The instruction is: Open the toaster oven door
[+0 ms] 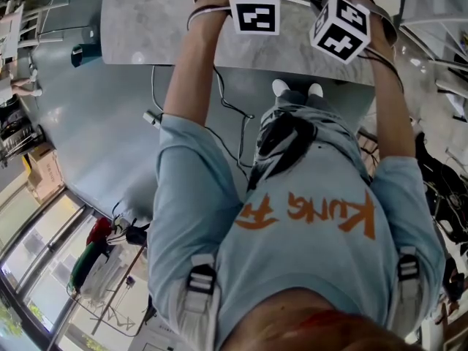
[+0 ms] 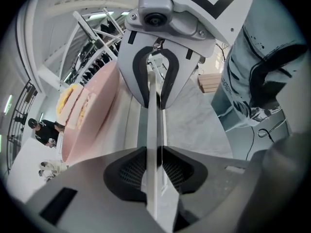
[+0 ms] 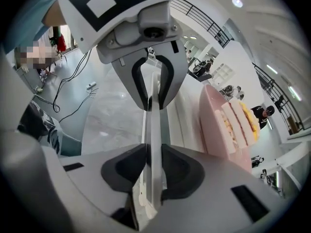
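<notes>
No toaster oven shows in any view. A thin white tray (image 2: 156, 130) (image 3: 155, 125), seen edge-on, runs between the two grippers. My left gripper (image 2: 155, 169) is shut on one end of it, pads pressing both faces. My right gripper (image 3: 154, 171) is shut on the opposite end, facing the left one. Each appears in the other's view: the right gripper (image 2: 155, 81) and the left gripper (image 3: 154, 81). A pink plate (image 2: 92, 115) (image 3: 218, 125) with sliced sandwich (image 2: 73, 103) (image 3: 240, 123) rests on the tray. In the head view only the marker cubes (image 1: 256, 4) (image 1: 341, 28) show.
A marble table (image 1: 146, 20) (image 2: 194, 125) lies under the tray. Cables (image 1: 227, 108) trail over the grey floor by the person's feet. A cardboard box (image 2: 209, 81) stands beyond the table. People stand far off (image 2: 39, 130) in a hall with railings.
</notes>
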